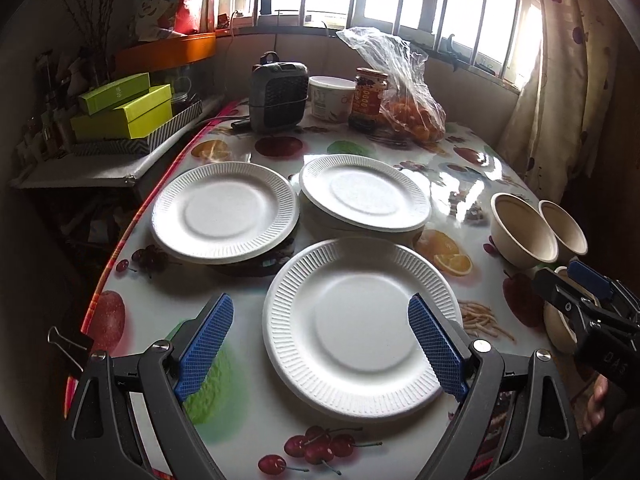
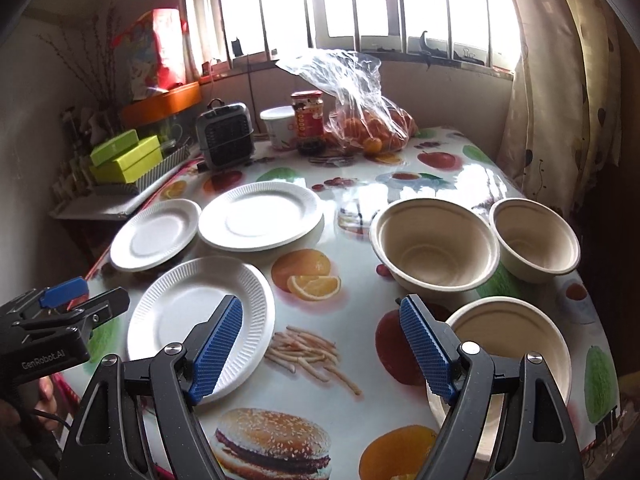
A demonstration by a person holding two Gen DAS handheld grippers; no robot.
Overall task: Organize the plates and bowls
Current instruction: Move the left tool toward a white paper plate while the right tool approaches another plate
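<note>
Three white paper plates lie apart on the fruit-print table: a near plate (image 1: 360, 328) (image 2: 200, 320), a far left plate (image 1: 224, 212) (image 2: 154, 238) and a far right plate (image 1: 364, 190) (image 2: 260, 216). Three beige bowls stand on the right: a near bowl (image 2: 516, 344), a middle bowl (image 2: 436, 244) (image 1: 522, 226) and a far bowl (image 2: 536, 238) (image 1: 564, 230). My left gripper (image 1: 320, 344) is open above the near plate. My right gripper (image 2: 322, 352) is open and empty between the near plate and the near bowl.
At the table's back stand a small grey heater (image 1: 278, 92), a white tub (image 1: 330, 98), a jar (image 1: 370, 98) and a plastic bag of oranges (image 1: 412, 108). Green boxes (image 1: 128, 110) sit on a side shelf at the left. A curtain (image 2: 560, 100) hangs at the right.
</note>
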